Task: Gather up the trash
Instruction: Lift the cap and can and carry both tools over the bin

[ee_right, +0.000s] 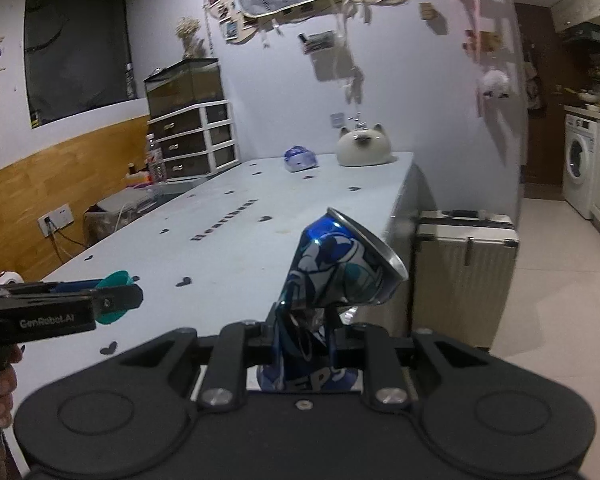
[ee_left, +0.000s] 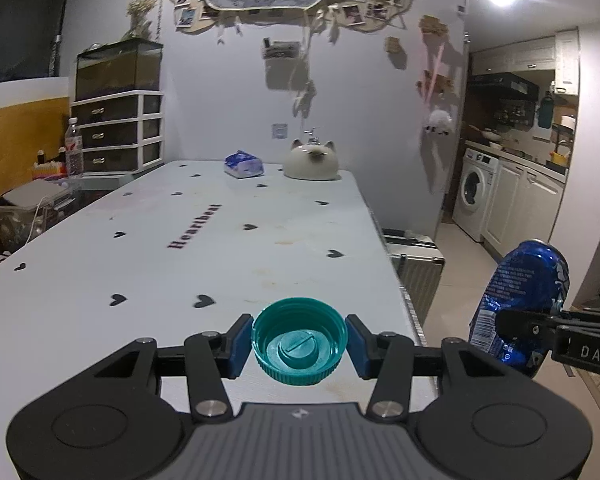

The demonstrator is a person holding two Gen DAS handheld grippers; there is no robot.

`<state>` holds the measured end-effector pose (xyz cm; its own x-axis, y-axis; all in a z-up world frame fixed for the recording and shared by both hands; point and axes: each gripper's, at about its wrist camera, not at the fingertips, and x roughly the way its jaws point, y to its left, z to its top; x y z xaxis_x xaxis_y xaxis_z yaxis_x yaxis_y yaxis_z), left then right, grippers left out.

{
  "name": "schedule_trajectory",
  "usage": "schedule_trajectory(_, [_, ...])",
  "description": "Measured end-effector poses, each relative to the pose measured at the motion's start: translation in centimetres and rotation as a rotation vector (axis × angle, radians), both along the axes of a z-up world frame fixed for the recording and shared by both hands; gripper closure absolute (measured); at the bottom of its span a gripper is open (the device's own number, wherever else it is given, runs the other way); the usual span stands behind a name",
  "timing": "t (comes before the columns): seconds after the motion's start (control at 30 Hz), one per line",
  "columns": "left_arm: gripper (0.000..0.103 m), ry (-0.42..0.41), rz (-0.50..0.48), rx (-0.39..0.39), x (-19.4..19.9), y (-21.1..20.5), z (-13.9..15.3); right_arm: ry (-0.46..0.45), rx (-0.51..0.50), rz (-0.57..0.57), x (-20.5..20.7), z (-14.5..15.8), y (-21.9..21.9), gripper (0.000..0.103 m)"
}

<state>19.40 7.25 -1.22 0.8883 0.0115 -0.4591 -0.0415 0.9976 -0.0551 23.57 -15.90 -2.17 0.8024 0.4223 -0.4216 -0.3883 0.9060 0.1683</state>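
The left gripper (ee_left: 299, 340) had its jaws pinching a teal bottle cap (ee_left: 299, 346) between the blue pads (ee_left: 236, 344), the cap lying open side up so its inner plug showed, held above the near end of the table (ee_left: 140, 264). The right gripper (ee_right: 302, 332) had its jaws pressed in on the crushed waist of a blue drink can (ee_right: 336, 276), whose silver end leaned up and to the right; nothing could be seen inside the can. In the left wrist view the can appeared out beyond the table's right edge, over the tiled floor (ee_left: 464, 252). In the right wrist view, fingers of a hand (ee_right: 4, 380) wrapped the left gripper's handle at the left edge. The pale table, printed with dark hearts and one word, carried at its far end a blue-and-white tissue pack (ee_left: 244, 165) and, just beside it, a white cat-shaped ceramic piece (ee_left: 311, 162). Beyond the far left corner stood a drawer unit (ee_left: 118, 132) with a dark glass tank (ee_left: 118, 68) on top, its contents too dim to tell, and a clear plastic bottle (ee_left: 73, 148) nearby. A silver suitcase (ee_right: 466, 276) stood on the floor against the table's right side.
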Motion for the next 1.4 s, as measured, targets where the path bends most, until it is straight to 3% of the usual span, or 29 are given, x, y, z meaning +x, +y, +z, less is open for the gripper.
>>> schedule_trajectory(0.43, [0.053, -0.022, -0.132, 0.006, -0.7, -9.6, -0.2, -0.018, -0.019, -0.141, -3.3, -0.8, -9.0, 0.082])
schedule_trajectory(0.77, [0.053, 0.023, -0.258, -0.004, 0.6, -18.2, -2.9, 0.002, -0.035, -0.247, -4.8, -3.1, -15.9, 0.082])
schedule_trajectory(1.0, [0.053, 0.119, -0.320, 0.002, 2.4, -23.2, -7.9, 0.094, -0.035, -0.306, -4.2, -8.1, -19.7, 0.082])
schedule_trajectory(1.4, [0.053, 0.367, -0.328, 0.016, 7.7, -26.8, -20.6, 0.342, -0.031, -0.339, -0.8, -20.8, -22.6, 0.082])
